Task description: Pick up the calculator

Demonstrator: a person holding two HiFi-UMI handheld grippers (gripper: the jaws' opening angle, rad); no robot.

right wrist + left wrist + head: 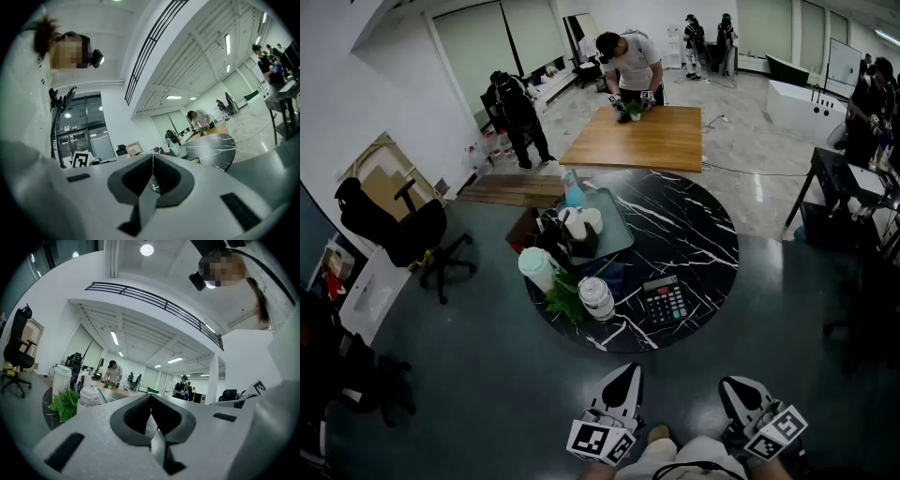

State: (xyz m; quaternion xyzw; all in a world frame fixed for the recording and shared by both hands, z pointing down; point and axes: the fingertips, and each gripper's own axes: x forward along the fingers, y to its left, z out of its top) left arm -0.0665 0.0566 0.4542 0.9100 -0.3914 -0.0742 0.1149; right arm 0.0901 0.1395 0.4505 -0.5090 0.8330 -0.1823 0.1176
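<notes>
Calculator: lies flat near the front edge of the round black marbled surface, just right of a clear lidded jar
Left tongs: together with nothing between them, held level, well short of the surface
Right tongs: together and empty, level, likewise well short of it
Also on the surface: a green-lidded cup, a leafy plant, a grey tray
Background: a person bends over a wooden surface

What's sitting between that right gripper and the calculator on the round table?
Nothing. In the head view, only bare grey floor and the near edge of the black table separate the right gripper from the calculator.
</notes>
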